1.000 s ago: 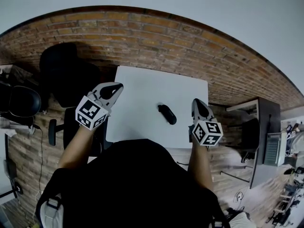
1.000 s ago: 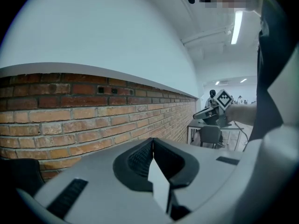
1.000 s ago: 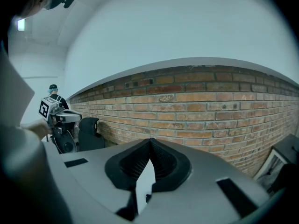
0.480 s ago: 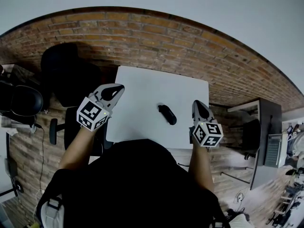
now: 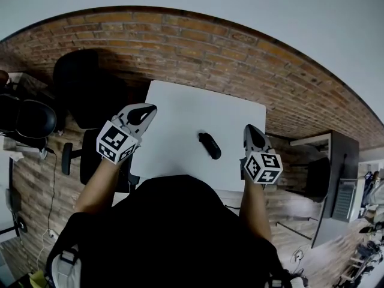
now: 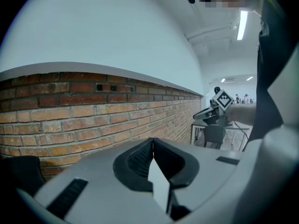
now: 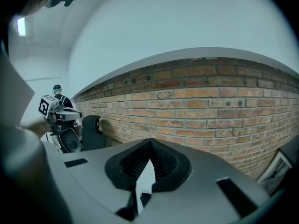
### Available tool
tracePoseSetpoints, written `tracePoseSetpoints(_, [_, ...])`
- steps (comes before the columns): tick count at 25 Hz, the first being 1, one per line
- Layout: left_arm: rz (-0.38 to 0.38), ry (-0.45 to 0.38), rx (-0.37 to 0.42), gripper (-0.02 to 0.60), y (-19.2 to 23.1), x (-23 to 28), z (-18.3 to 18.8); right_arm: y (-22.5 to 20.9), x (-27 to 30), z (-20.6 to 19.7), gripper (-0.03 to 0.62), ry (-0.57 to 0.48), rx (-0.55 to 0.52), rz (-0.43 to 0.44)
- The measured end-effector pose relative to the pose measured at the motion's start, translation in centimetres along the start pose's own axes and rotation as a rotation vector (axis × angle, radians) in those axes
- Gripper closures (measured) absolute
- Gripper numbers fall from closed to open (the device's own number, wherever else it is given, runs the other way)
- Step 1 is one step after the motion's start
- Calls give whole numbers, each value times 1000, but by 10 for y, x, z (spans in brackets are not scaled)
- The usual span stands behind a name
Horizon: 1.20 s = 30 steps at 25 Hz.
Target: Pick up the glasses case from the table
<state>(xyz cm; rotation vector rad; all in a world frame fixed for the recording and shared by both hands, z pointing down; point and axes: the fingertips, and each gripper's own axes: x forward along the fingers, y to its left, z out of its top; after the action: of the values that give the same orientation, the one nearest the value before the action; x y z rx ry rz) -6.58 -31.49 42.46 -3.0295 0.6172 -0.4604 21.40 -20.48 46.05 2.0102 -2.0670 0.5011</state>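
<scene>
The glasses case [image 5: 209,145], black and oblong, lies on the white table [image 5: 180,110] a little right of its middle, seen only in the head view. My left gripper [image 5: 149,108] hovers at the table's left edge, well left of the case, with its jaws shut and nothing in them. My right gripper [image 5: 249,128] hangs at the table's right edge, a short way right of the case, also shut and empty. In the left gripper view the left gripper's [image 6: 153,141] jaws meet at their tips. The right gripper's [image 7: 150,141] jaws meet likewise in the right gripper view.
A brick wall [image 5: 198,47] runs behind the table. A black office chair [image 5: 84,89] stands at the left, and more chairs are at the far left. A dark desk [image 5: 336,161] stands at the right. The person's dark torso fills the lower head view.
Hardly anything differs: the head view has shifted slightly, and both grippers stay shut in about the same places beside the table. The case has not moved.
</scene>
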Motion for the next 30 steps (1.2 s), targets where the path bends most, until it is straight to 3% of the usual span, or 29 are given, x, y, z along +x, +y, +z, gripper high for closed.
tracePoseSetpoints(17, [50,44,-16,569,-8,18,-10,-23,27,-21,577,56,13,76])
tracePoseSetpoints(30, [34,81,-23,569,-20,25,-21,-33,50,-73,577,165,36,90])
